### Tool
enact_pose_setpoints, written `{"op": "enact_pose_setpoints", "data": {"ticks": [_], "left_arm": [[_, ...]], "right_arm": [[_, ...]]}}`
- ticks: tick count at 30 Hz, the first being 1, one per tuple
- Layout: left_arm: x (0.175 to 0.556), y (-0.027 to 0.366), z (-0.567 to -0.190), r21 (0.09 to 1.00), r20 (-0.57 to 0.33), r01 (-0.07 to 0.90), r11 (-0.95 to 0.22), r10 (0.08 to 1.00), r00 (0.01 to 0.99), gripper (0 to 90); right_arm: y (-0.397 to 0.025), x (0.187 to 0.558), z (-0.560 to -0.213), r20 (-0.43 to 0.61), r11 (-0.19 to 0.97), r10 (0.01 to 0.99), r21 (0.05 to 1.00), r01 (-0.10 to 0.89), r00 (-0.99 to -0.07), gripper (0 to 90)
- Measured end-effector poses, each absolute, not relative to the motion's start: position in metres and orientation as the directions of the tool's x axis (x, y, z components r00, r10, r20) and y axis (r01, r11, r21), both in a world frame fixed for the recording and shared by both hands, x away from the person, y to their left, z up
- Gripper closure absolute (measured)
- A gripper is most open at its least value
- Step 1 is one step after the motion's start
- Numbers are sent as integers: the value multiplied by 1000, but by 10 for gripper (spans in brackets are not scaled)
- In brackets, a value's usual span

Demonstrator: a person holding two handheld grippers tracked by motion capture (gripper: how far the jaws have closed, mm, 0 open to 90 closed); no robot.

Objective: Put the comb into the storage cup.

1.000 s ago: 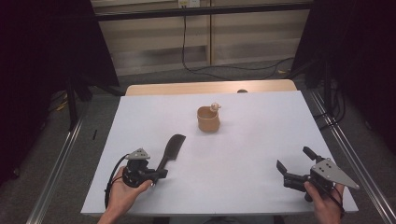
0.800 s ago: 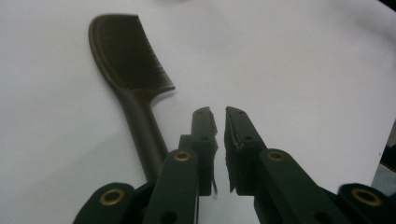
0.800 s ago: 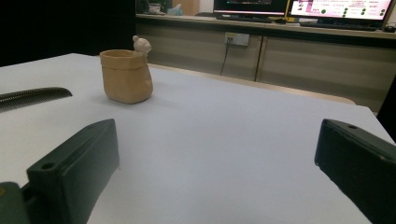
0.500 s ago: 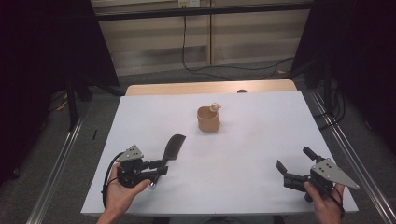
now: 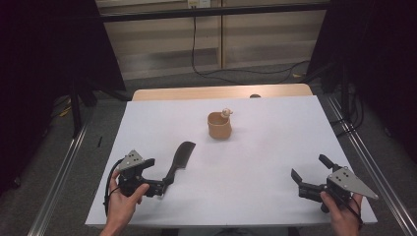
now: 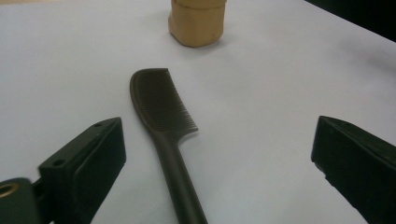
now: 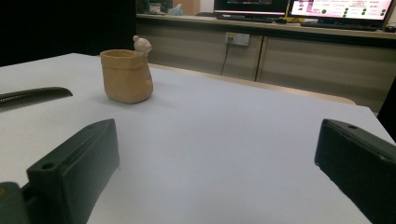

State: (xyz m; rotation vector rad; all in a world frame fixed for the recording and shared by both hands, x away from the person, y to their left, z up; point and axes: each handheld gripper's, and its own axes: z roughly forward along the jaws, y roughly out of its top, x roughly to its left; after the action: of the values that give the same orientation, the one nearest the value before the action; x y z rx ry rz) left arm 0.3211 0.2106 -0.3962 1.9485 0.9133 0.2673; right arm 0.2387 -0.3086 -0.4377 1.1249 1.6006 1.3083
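Observation:
A dark comb [image 5: 180, 156] lies flat on the white table [image 5: 255, 162], its teeth end pointing toward the far side. My left gripper [image 5: 156, 177] sits at the comb's handle end, open. In the left gripper view the comb [image 6: 163, 105] runs up between the wide-apart jaws, its handle touching neither one. A tan cup [image 5: 219, 126] with a small figure on its rim stands mid-table, and the same cup [image 6: 196, 22] shows beyond the comb. My right gripper [image 5: 309, 168] rests open near the front right corner with nothing in it, facing the cup [image 7: 127, 77] and the comb [image 7: 32, 97].
The table's front edge runs just behind both hands. Metal rails [image 5: 59, 182] flank the table on the left and right. A wooden strip [image 5: 221, 92] borders the far edge, with cables on the floor beyond.
My left gripper has drawn back a little to the left and turned, so its jaws now point along the comb's handle. The comb, cup and right gripper have stayed in place.

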Motion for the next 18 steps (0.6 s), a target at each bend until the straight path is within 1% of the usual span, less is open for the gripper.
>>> {"op": "enact_pose_setpoints", "data": {"ticks": [2,5,7,10,13,16,18], "left_arm": [[321,214,-395,826,-154,482,-292,705,692,44],[327,218,-395,803,-183,511,-307,688,702,44],[330,219,-397,799,-178,514,-313,693,698,43],[334,217,-401,787,-130,514,-342,722,680,50],[339,215,-401,763,-98,513,-394,714,693,63],[343,214,-401,757,-131,524,-389,696,706,66],[346,212,-401,751,-130,529,-396,696,706,66]], "right_arm": [[-309,239,-438,-29,83,948,984,160,-316,0],[-309,239,-438,-28,83,948,984,160,-317,0],[-309,239,-438,-29,84,948,984,160,-317,0],[-308,239,-438,-28,83,947,984,158,-321,0],[-309,239,-438,-29,84,948,983,160,-318,0],[-308,239,-438,-31,87,948,983,162,-318,0],[-308,239,-438,-32,88,947,983,160,-321,0]]}}
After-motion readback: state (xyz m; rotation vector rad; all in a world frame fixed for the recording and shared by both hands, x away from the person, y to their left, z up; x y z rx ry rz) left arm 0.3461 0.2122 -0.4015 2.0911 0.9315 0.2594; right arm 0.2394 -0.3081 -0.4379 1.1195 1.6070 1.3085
